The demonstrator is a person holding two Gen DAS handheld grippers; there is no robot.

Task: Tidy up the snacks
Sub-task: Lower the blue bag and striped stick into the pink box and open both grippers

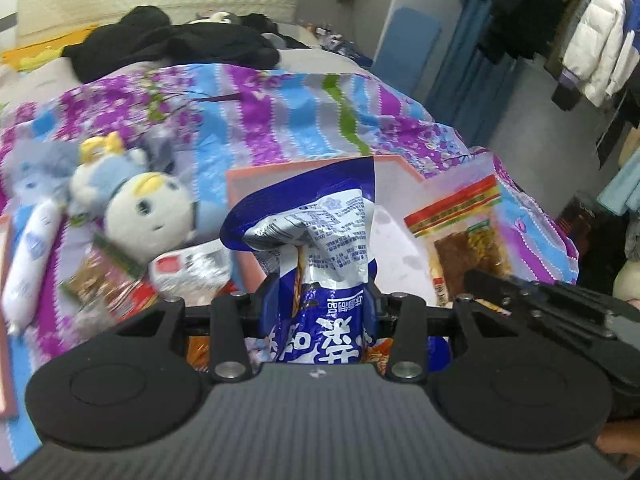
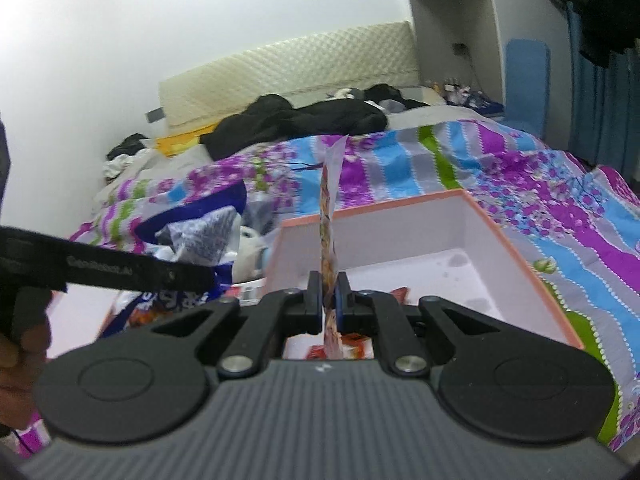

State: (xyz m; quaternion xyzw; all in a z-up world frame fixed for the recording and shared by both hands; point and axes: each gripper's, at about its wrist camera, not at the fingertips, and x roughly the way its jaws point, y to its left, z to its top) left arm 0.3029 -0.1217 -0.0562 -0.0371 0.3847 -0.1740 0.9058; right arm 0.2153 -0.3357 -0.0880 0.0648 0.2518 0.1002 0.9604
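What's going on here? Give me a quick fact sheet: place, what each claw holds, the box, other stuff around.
place: bed with a striped floral bedspread
left gripper: shut on a blue and white snack bag
right gripper: shut on a thin flat snack packet, seen edge-on
box: pink-rimmed, open, white inside, a red wrapper showing at its near end
other snacks: white sausage stick lying on the bedspread
not snacks: plush doll, black clothes
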